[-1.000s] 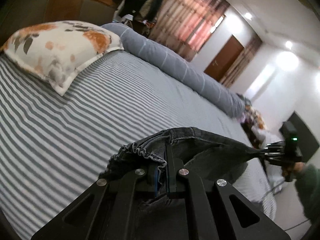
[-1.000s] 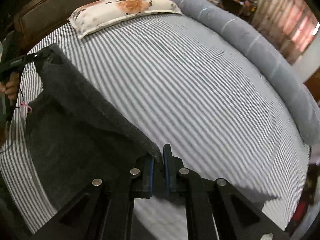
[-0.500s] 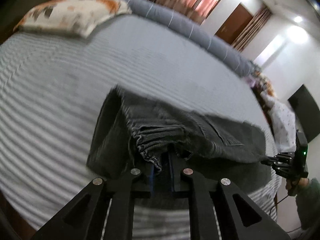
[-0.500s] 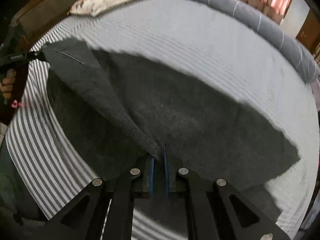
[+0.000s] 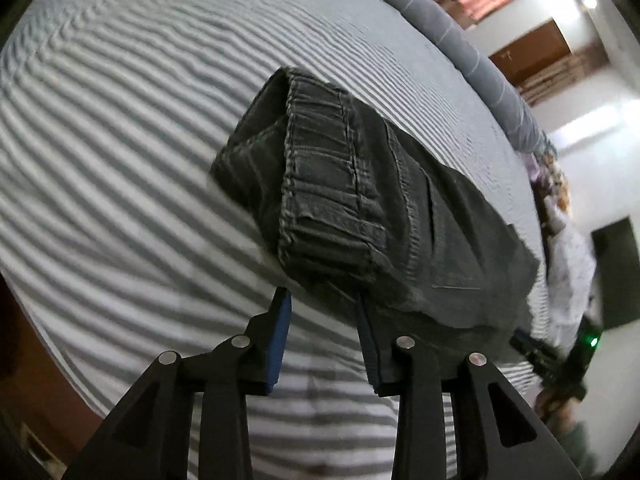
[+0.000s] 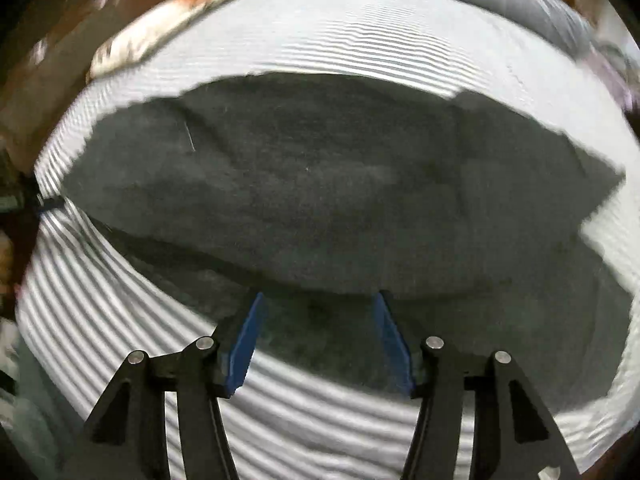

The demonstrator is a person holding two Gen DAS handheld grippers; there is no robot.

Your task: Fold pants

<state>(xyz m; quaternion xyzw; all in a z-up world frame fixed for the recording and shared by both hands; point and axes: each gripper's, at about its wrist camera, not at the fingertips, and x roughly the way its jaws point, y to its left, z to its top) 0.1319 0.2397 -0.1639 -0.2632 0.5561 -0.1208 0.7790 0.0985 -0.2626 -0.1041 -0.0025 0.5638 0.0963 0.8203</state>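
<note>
left wrist: both claws released pants (image 5: 360, 200), now lying flat.

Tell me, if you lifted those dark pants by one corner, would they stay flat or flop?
The pants would probably flop: they lie soft and folded on the striped bed. The gathered waistband looks thick, so that end likely hangs heavier. The coarse cloth should not slip easily.

Striped bed (image 5: 120, 140), brown door (image 5: 532, 54)
</note>
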